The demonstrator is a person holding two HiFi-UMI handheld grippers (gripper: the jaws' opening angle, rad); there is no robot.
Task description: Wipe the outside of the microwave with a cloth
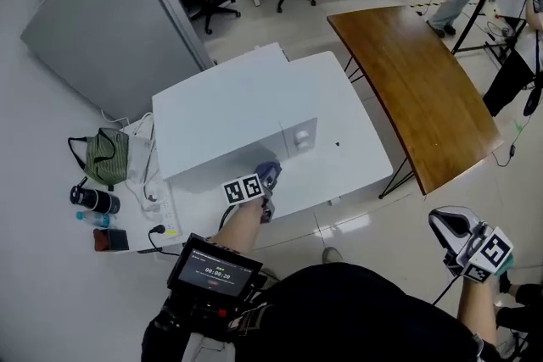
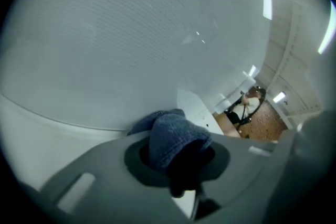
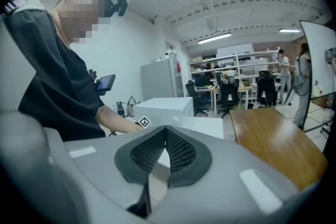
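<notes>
Head view. White microwave (image 1: pixel 229 110) stands on the white bench (image 1: pixel 361 161), control panel facing the person. Left gripper (image 1: pixel 267 182) is at the lower front edge of the microwave, with a blue cloth (image 1: pixel 270 169) at its tip touching the casing. Right gripper (image 1: pixel 445 229) is held well apart from the bench, low on the person's right over the floor. A wooden table (image 1: pixel 424 89) stands just beside the bench on the right. On the floor to the left are a green bag (image 1: pixel 106 155), a dark bottle (image 1: pixel 93 199) and a power strip (image 1: pixel 161 212). A grey cabinet (image 1: pixel 110 21) stands beyond them.

Left gripper view. The jaws are clamped on the cloth (image 2: pixel 173 136), which bunches up out of the left gripper (image 2: pixel 177 160). The folded end lies against the pale wall of the microwave (image 2: pixel 131 34), which fills most of the view.

Right gripper view. The jaws of the right gripper (image 3: pixel 165 131) are closed, the mesh pads meeting at the tips with nothing between them. Beyond them are the microwave (image 3: pixel 163 106) on the bench, the wooden table (image 3: pixel 273 144) to the right, and the person's dark sleeve (image 3: pixel 58 92) on the left.
</notes>
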